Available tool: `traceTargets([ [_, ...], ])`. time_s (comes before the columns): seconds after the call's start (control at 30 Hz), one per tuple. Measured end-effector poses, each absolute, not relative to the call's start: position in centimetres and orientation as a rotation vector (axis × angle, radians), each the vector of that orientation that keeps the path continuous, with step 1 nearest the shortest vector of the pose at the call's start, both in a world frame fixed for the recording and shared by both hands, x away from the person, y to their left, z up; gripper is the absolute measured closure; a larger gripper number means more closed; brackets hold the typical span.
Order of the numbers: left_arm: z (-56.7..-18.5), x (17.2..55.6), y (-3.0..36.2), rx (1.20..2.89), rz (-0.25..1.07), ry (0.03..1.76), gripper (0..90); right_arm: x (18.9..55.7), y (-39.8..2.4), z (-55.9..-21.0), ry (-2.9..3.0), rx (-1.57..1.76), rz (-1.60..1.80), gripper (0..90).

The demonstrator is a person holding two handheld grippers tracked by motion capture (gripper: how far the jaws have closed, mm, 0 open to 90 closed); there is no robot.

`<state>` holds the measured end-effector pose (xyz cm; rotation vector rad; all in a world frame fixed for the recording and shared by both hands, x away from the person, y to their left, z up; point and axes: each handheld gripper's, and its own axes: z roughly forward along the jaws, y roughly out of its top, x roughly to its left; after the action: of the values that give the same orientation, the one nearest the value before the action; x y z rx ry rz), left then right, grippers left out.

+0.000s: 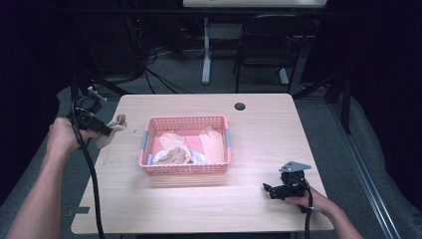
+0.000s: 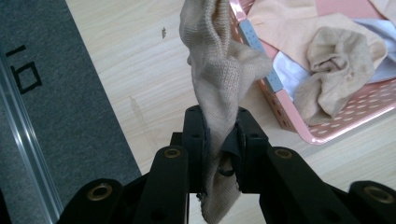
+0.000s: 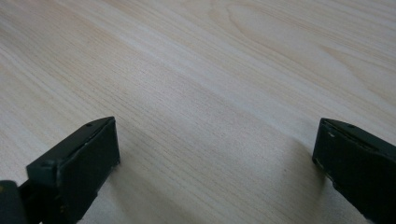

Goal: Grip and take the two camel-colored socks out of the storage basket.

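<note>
My left gripper (image 1: 107,130) is shut on a beige sock (image 2: 219,79), held above the table's left edge, just left of the pink basket (image 1: 185,172). The sock (image 1: 113,128) hangs through the jaws, with cloth above and below them. The basket's near wall (image 2: 336,126) holds another crumpled beige sock (image 2: 334,70) on peach and white cloths. My right gripper (image 1: 268,189) rests low on the table at the front right, open, its jaws wide apart with bare wood between them (image 3: 217,154).
The wooden table (image 1: 259,124) has a round cable hole (image 1: 240,106) at the back. Grey carpet (image 2: 60,116) lies beyond the table's left edge. A black chair (image 1: 271,45) and a white table leg (image 1: 206,50) stand behind the table.
</note>
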<state>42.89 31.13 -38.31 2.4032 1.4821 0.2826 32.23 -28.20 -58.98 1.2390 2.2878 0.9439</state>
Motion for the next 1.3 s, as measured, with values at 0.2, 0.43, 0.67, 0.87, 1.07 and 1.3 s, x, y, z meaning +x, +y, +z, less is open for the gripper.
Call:
traceTargets([
  [0.2,-40.5,42.8,32.1,2.377,0.243,1.506,76.9,32.2,-28.2,-59.0,2.287,1.244,0.944,0.0],
  [0.43,-43.1,42.7,33.1,2.361,0.2,1.54,77.0,32.2,-28.2,-59.0,2.288,1.244,0.943,0.0],
  [0.67,-45.1,42.3,33.5,2.342,0.173,1.563,77.1,32.2,-28.2,-58.9,2.291,1.241,0.937,0.0],
  [0.87,-47.8,42.3,33.9,2.346,0.116,1.592,76.4,32.2,-28.2,-58.9,2.291,1.241,0.937,0.0],
  [1.07,-50.0,42.2,34.0,2.351,0.042,1.621,74.1,32.2,-28.2,-58.9,2.29,1.242,0.936,0.0],
  [1.3,-51.7,41.8,34.3,2.341,0.016,1.642,71.3,32.2,-28.2,-58.9,2.292,1.249,0.937,0.0],
])
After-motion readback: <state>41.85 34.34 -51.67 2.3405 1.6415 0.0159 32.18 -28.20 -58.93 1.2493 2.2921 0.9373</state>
